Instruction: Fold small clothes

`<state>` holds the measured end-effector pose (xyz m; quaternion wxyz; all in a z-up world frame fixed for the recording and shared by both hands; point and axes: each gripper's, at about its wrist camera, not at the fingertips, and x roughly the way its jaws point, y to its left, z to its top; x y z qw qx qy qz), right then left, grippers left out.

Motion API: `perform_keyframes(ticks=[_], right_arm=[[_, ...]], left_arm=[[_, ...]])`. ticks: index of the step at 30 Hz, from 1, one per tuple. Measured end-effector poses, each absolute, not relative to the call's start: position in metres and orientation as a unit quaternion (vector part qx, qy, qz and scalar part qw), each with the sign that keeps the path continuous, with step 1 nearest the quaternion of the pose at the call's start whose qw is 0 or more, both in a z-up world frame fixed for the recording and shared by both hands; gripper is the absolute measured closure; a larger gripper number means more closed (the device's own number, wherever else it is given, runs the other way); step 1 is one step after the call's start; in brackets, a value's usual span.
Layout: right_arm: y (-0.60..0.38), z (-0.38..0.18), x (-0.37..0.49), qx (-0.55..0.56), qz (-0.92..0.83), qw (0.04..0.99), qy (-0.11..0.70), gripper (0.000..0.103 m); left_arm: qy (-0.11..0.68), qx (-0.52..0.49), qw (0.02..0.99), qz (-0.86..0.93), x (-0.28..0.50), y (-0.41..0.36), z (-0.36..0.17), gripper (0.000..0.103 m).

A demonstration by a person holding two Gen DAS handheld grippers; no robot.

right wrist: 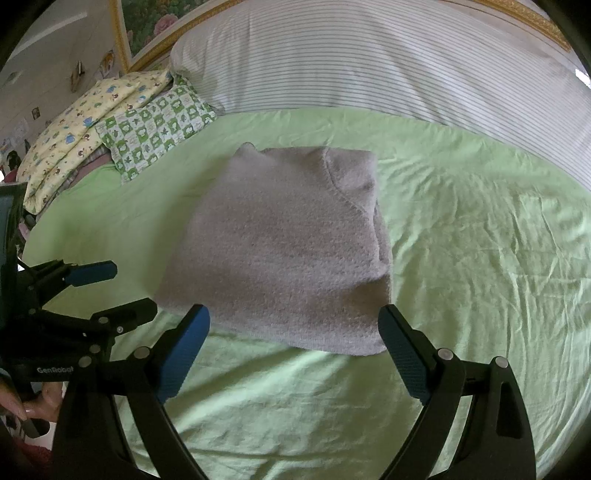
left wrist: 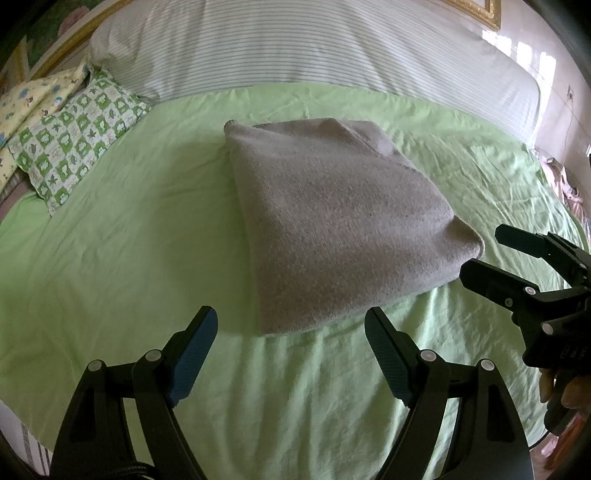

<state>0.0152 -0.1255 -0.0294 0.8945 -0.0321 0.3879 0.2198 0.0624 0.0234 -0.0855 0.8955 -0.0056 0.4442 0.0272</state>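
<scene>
A grey knitted garment (left wrist: 332, 218) lies folded into a compact rectangle on the light green bedsheet (left wrist: 129, 258); it also shows in the right wrist view (right wrist: 288, 251). My left gripper (left wrist: 291, 325) is open and empty, just short of the garment's near edge. My right gripper (right wrist: 295, 325) is open and empty, its fingertips at the garment's near edge. The right gripper (left wrist: 487, 254) also appears at the right of the left wrist view, open. The left gripper (right wrist: 125, 291) appears at the left of the right wrist view, open.
A green-and-white patterned pillow (left wrist: 74, 136) and a yellow printed pillow (left wrist: 33, 99) lie at the far left. A striped white duvet (left wrist: 314, 48) runs along the far side of the bed. The gold-framed headboard (right wrist: 155, 26) stands behind it.
</scene>
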Motion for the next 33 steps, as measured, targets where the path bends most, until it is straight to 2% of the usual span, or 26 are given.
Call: perform_keyframes(ticks=[33], right_arm=[[-0.140,-0.031,0.019,-0.026,0.219,0.895,0.387,0.010]], left_arm=[[0.447,-0.004,0.894,0.028,0.064,0.018,-0.085,0.020]])
